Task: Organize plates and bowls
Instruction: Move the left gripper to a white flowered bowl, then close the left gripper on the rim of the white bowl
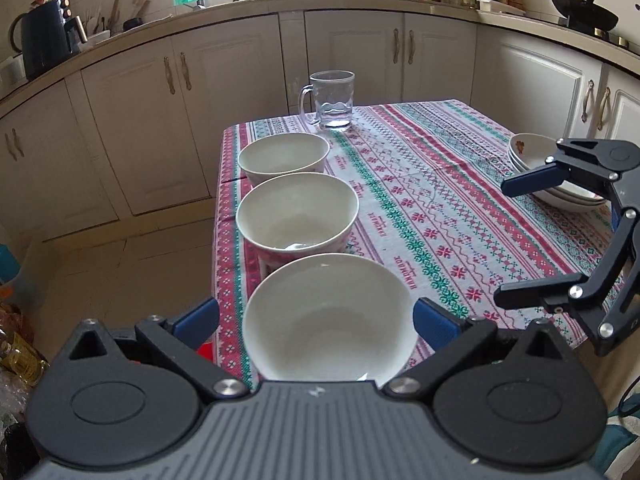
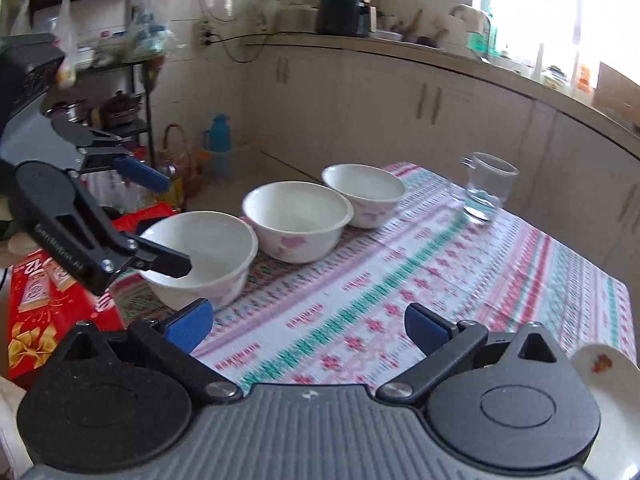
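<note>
Three white bowls stand in a row along the table's left edge: the near bowl (image 1: 328,320), the middle bowl (image 1: 296,212) and the far bowl (image 1: 284,156). My left gripper (image 1: 316,316) is open, its blue pads on either side of the near bowl's rim with a small gap. A stack of white plates (image 1: 552,176) sits at the right edge. My right gripper (image 1: 504,240) hangs open beside that stack with nothing in it. In the right wrist view the right gripper (image 2: 308,322) is over bare cloth, the top plate (image 2: 608,392) at its lower right, the left gripper (image 2: 170,224) over the near bowl (image 2: 216,264).
A glass mug (image 1: 332,100) stands at the table's far end beyond the bowls. The patterned tablecloth (image 1: 420,200) is bare between bowls and plates. A red box (image 2: 40,312) and a blue flask (image 2: 218,144) are off the table's left side. Cabinets (image 1: 352,56) run behind.
</note>
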Demonstrator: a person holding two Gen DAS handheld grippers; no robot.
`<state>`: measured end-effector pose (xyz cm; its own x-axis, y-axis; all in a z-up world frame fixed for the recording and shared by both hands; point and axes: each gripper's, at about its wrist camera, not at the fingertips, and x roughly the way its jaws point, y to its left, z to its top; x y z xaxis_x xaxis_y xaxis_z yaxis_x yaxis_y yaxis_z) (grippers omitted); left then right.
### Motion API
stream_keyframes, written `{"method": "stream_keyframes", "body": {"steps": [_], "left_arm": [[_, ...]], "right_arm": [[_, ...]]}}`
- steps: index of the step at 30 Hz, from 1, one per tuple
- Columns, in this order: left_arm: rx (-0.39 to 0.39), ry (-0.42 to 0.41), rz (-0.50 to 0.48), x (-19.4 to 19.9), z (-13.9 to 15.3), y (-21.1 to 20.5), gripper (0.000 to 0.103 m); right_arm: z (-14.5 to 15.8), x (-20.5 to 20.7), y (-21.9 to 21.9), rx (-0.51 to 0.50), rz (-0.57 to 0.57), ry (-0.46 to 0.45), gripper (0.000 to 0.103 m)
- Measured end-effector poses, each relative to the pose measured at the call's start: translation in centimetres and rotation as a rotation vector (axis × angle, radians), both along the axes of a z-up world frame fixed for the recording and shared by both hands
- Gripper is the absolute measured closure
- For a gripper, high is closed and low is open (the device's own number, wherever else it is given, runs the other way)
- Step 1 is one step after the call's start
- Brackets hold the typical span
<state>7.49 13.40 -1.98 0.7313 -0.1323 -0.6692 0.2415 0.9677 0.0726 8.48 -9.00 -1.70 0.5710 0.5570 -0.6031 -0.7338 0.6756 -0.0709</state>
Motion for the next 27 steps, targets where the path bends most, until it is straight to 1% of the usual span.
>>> {"method": "stream_keyframes", "body": {"steps": [4,6,10,13,15,17,19,22,25,27], "left_arm": [[-0.02,0.026,-0.006,0.5,-0.4,1.8,0.001],[-0.021,0.04,-0.003,0.8,-0.8,2.5,0.001],[-0.063,0.074,-0.008,1.6,-1.3,3.6,0.002],[-0.08,0.095,-0.02,2.2,-1.7,3.9,0.004],[-0.091,0.111,-0.028,2.6,-2.0,4.0,0.009],[-0.107,0.129,-0.04,2.9,-2.3,4.0,0.017],[-0.114,0.14,-0.044,3.2,-2.6,4.0,0.021],[-0.121,0.147,-0.052,3.5,-2.9,3.9,0.024],[-0.135,0.16,-0.059,3.8,-3.0,3.9,0.039],[-0.143,0.167,-0.063,4.0,-3.1,3.9,0.042]], "right_arm": [[-0.3,0.3,2.1,-0.005,0.068,0.013,0.0],[-0.7,0.4,3.2,-0.023,0.078,0.011,0.0],[-1.5,0.1,5.1,-0.067,0.124,-0.003,0.0],[-2.0,0.0,6.0,-0.073,0.15,0.017,0.0],[-2.3,0.0,6.4,-0.077,0.161,0.029,0.0],[-2.6,0.0,6.7,-0.08,0.17,0.04,0.0],[-2.7,0.0,6.9,-0.078,0.179,0.049,0.0],[-2.9,-0.2,7.4,-0.089,0.201,0.058,0.002],[-3.2,-0.1,7.8,-0.095,0.223,0.063,0.007],[-3.3,0.0,8.1,-0.097,0.233,0.066,0.013]]}}
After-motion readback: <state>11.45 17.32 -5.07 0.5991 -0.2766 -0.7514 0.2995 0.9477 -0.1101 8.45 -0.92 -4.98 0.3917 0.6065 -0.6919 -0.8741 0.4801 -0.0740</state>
